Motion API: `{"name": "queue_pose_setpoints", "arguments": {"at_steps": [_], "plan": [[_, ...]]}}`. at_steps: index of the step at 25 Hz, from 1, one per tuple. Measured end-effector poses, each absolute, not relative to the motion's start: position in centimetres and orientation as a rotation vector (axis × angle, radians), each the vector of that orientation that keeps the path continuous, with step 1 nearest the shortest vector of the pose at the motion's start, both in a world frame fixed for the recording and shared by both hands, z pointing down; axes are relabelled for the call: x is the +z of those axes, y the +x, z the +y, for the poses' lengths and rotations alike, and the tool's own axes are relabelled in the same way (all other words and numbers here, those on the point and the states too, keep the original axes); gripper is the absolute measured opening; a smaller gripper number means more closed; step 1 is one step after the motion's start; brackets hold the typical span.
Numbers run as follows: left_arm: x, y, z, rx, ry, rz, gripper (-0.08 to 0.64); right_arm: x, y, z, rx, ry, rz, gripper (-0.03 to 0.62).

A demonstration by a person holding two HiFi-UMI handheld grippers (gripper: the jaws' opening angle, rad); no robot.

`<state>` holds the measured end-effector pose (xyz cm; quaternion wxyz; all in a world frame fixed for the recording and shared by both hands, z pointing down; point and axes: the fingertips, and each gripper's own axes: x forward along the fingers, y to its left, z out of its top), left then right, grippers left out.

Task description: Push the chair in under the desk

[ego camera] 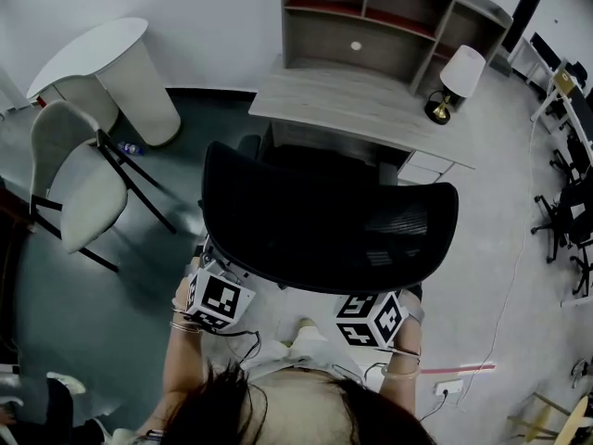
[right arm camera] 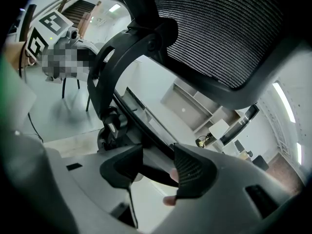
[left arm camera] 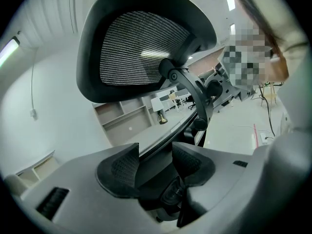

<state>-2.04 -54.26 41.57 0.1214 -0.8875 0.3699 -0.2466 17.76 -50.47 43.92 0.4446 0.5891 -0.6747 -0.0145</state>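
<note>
A black office chair (ego camera: 324, 221) with a mesh back stands in front of a grey wooden desk (ego camera: 343, 109), its seat partly under the desk's front edge. In the head view my left gripper (ego camera: 222, 286) is at the left of the backrest's near rim and my right gripper (ego camera: 369, 306) at the right. In the left gripper view the left gripper (left arm camera: 155, 167) has its pads on a dark part of the chair's back frame (left arm camera: 187, 89). The right gripper (right arm camera: 156, 172) stands wide, with a black frame bar (right arm camera: 141, 130) spanning its jaws.
A white lamp (ego camera: 454, 82) stands on the desk's right end, under a shelf unit (ego camera: 371, 17). A white chair (ego camera: 79, 184) and a white round table (ego camera: 111, 63) are at the left. Black office chairs (ego camera: 565, 211) stand at the right. A floor socket (ego camera: 447, 387) lies near my right side.
</note>
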Motion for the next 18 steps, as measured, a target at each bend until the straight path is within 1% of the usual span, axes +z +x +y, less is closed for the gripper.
{"name": "queue_pose_setpoints", "arguments": {"at_steps": [18], "plan": [[41.63,-1.7,-54.85,-0.719,-2.585,1.108,0.216,43.81,18.08,-51.42,-0.059,1.464,-1.707,0.204]]}}
